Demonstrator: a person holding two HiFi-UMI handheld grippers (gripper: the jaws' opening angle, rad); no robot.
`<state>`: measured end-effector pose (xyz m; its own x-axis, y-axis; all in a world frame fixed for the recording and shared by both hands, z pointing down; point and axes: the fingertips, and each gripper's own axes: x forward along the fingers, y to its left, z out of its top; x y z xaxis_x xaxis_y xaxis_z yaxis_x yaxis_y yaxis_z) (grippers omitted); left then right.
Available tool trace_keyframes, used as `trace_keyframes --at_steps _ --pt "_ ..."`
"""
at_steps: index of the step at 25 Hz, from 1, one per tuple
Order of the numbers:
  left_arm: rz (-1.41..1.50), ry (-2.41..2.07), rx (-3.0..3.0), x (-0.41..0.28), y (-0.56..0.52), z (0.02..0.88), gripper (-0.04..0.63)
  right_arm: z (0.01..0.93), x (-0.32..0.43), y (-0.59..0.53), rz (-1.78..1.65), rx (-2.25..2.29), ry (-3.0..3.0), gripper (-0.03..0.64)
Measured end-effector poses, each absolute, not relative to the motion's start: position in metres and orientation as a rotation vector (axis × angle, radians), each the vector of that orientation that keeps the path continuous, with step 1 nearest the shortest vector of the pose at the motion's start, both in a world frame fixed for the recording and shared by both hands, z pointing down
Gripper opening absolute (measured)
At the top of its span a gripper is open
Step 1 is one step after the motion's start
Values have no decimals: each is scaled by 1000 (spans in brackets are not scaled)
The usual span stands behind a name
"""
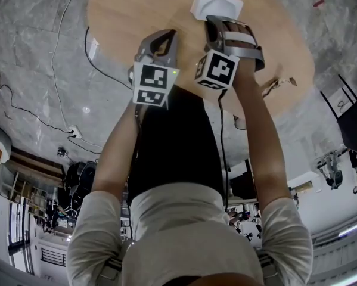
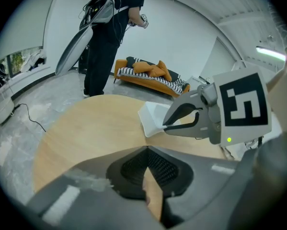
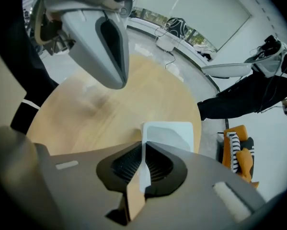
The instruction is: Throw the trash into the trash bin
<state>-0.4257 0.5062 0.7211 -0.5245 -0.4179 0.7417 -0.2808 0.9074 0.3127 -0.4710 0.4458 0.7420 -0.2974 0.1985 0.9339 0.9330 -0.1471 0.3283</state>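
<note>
1. Round wooden counter (image 1: 124, 16), grey floor (image 1: 35, 52).
2. White tray (image 3: 169, 135) at the counter's far edge: probably light, thin and bendable.
3. Right gripper (image 3: 143, 150) fingers (image 3: 157, 164) pinch its near rim, a sensible hold; left gripper (image 2: 147, 150) fingers are pressed together, empty.

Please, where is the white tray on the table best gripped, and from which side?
Grip the near rim of the white tray, coming from above. It lies flat and open-side up on the table, likely too wide to span, but its thin upright rim fits between jaws. The right gripper is pinching it there.
</note>
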Motion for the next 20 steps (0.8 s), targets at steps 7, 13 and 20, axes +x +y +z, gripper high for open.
trace_keyframes --at_steps 7,13,20 --pt "-186 -2252 464 -442 512 654 17 661 -478 463 -1255 -1243 -1755 29" --pt "-210 -2357 399 -455 522 568 17 556 -488 471 -983 -1162 -1999 29" --pt "-203 -2463 399 -458 511 468 17 444 -485 458 -775 -1068 -2210 29"
